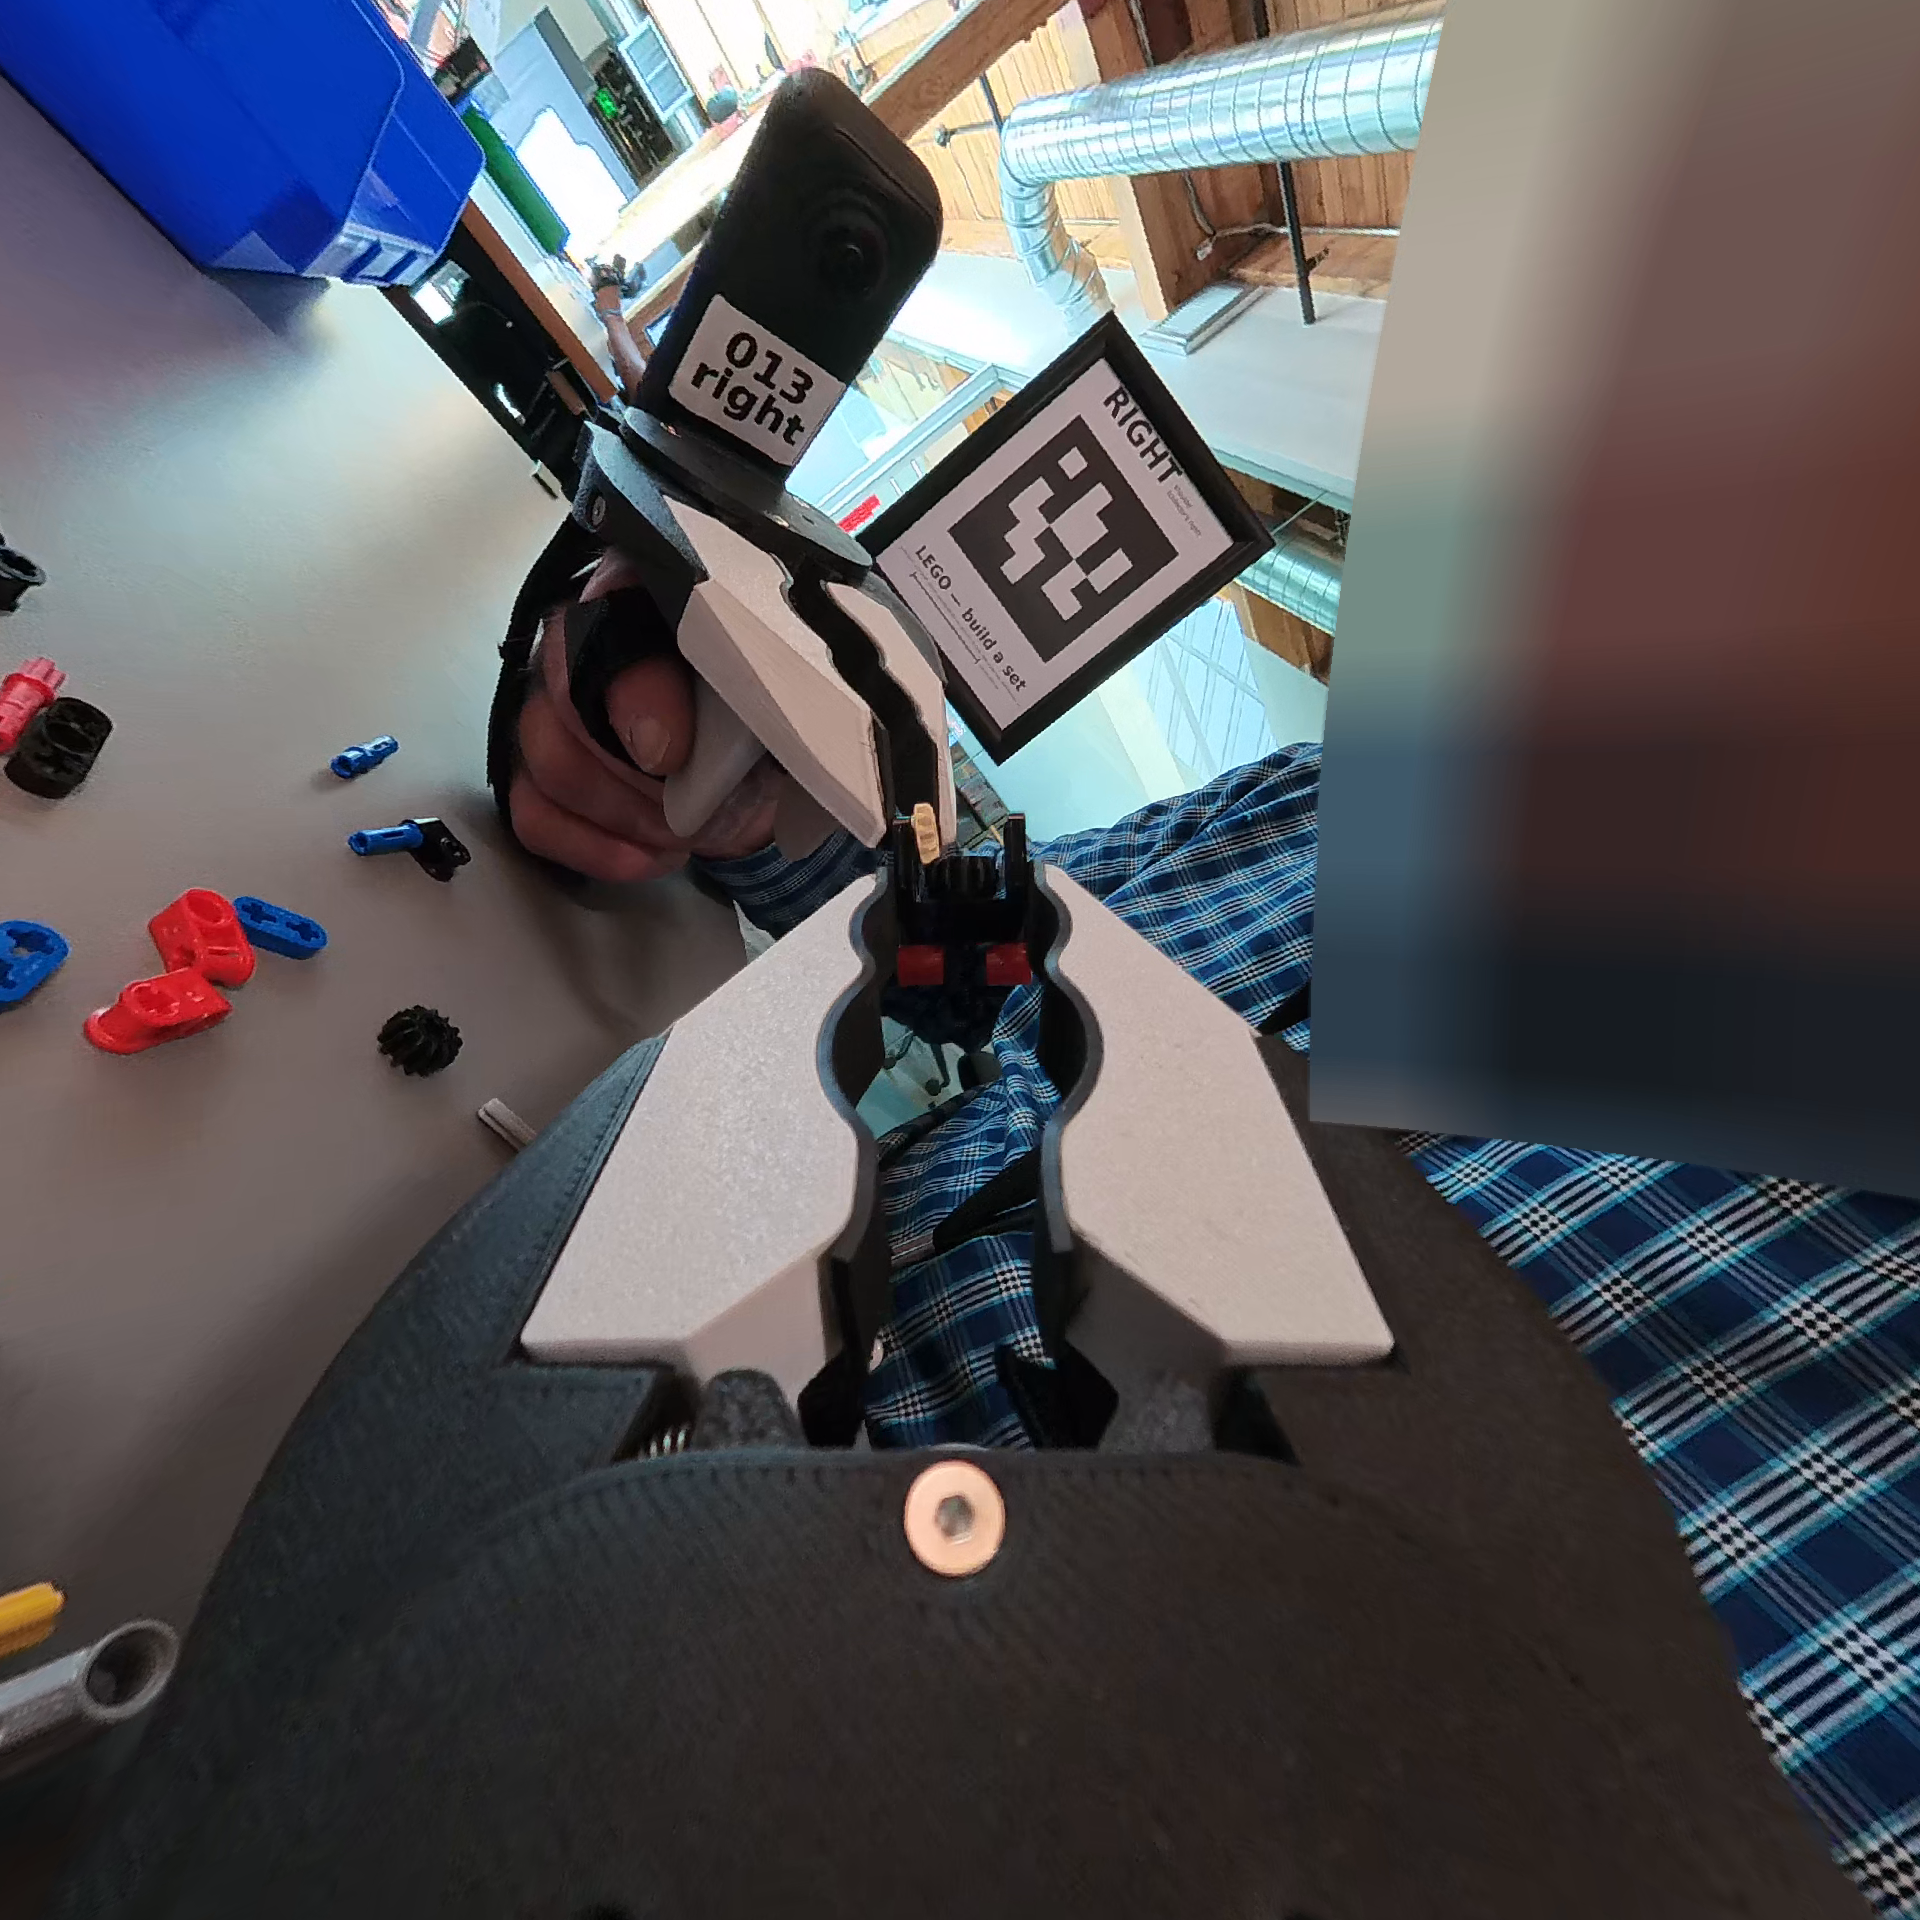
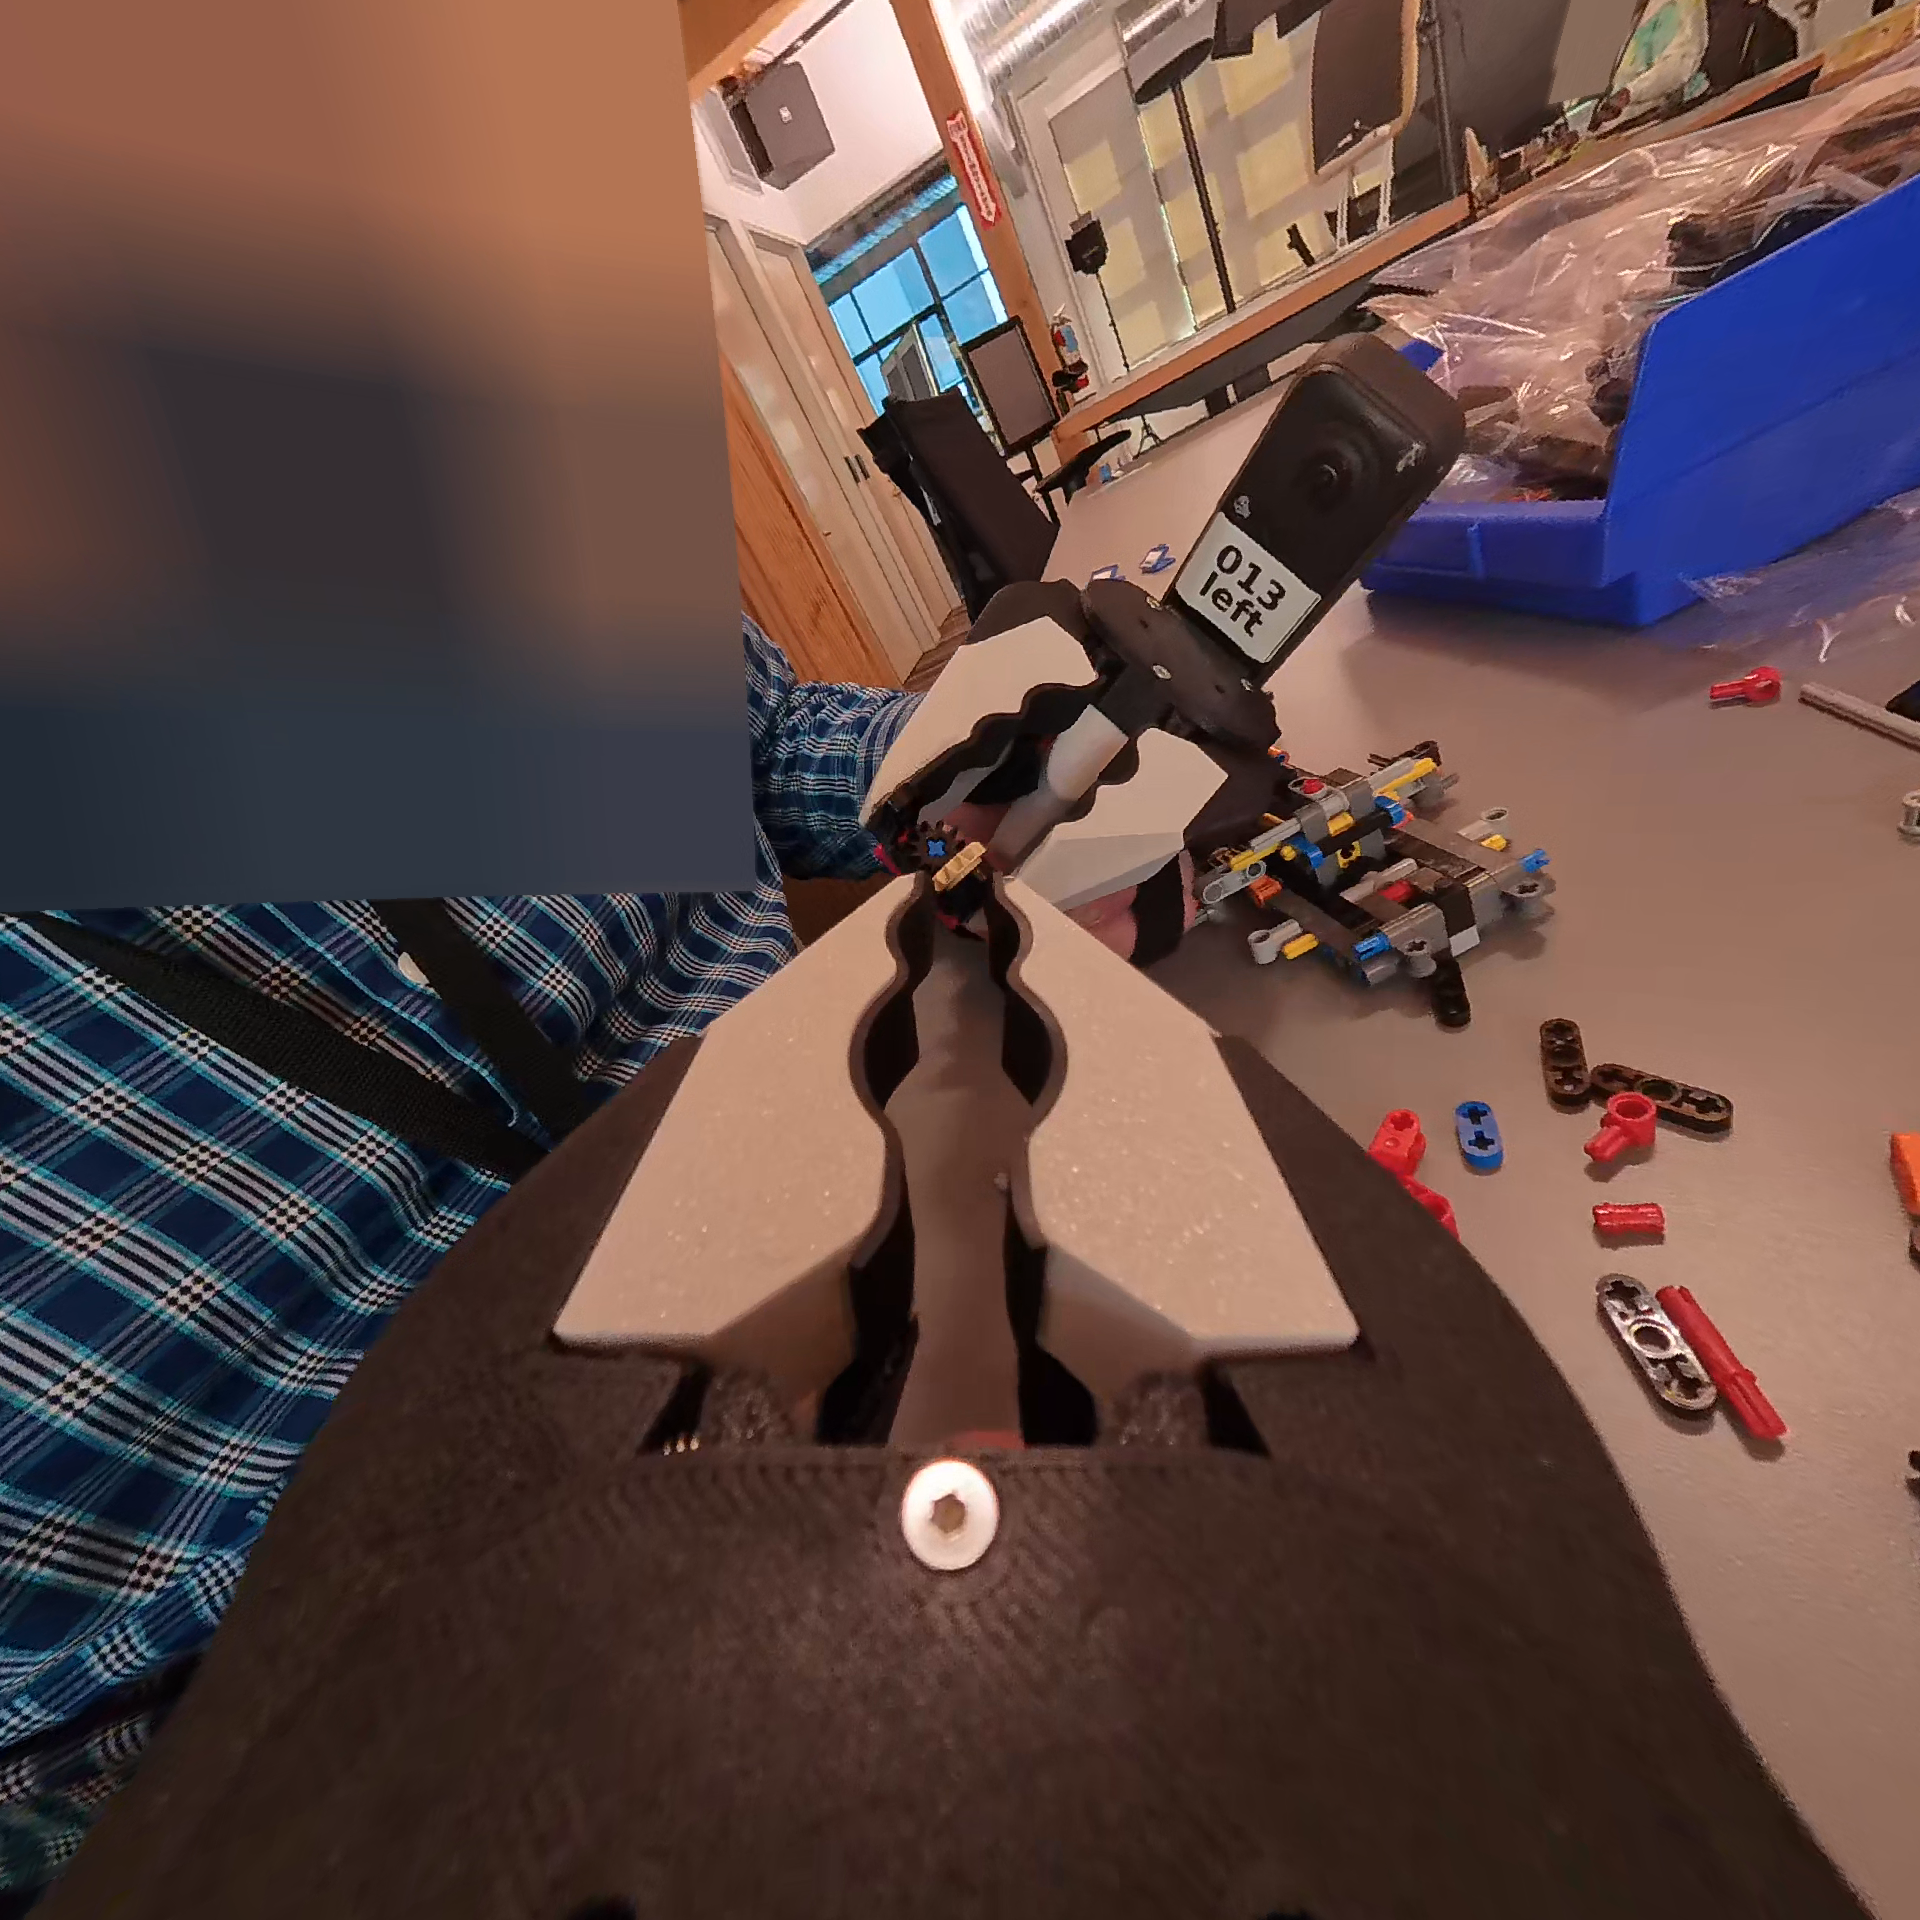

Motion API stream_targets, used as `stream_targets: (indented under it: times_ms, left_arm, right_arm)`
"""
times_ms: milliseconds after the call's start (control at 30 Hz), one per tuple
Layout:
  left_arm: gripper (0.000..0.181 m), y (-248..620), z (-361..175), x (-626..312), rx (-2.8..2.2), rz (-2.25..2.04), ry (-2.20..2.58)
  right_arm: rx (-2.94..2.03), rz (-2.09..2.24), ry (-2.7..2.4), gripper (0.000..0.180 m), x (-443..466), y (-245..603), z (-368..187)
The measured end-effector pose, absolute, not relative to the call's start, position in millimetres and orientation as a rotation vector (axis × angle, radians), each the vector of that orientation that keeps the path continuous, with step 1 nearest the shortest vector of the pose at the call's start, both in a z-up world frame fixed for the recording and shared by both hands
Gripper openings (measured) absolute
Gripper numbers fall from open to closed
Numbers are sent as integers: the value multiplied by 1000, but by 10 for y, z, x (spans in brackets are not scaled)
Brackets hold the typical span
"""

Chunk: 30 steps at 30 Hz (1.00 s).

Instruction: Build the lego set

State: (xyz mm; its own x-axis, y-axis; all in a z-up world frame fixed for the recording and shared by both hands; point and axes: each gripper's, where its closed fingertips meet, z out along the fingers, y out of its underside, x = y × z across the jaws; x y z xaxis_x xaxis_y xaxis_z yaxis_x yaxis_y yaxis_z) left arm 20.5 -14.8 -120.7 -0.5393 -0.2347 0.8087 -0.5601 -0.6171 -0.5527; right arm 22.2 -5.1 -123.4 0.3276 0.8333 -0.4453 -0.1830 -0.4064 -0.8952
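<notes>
My left gripper (image 1: 961, 914) is shut on a small black sub-assembly (image 1: 961, 951) with two red pieces and a black gear, held in the air in front of a person's plaid shirt. My right gripper (image 1: 920, 836) comes in from the upper left, shut on a small tan piece (image 1: 922, 824) that touches the top of the sub-assembly. In the right wrist view, my right gripper (image 2: 961, 894) holds the tan piece (image 2: 956, 865) against the sub-assembly (image 2: 928, 847), which shows a blue cross axle, in the left gripper (image 2: 904, 831).
A partly built grey and black chassis (image 2: 1382, 862) lies on the grey table (image 2: 1558, 1558). Loose red, blue and black pieces (image 2: 1621, 1127) lie right of it; more (image 1: 197, 935) and a black gear (image 1: 419, 1039) lie left. A blue bin (image 2: 1714, 499) stands behind. A framed marker card (image 1: 1070, 540) hangs on the right gripper.
</notes>
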Motion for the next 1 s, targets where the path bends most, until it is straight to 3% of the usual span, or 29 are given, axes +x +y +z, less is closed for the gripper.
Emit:
stream_targets:
  times_ms: [33,1000]
  left_arm:
    - [23,-153,-1210,204,1379,2261,-1262]
    - [23,-238,-1255,184,1382,2269,-1508]
  right_arm:
    - [-1594,1280,-606,7,221,-55,-1235]
    - [-1598,1330,-641,5,200,-124,-1250]
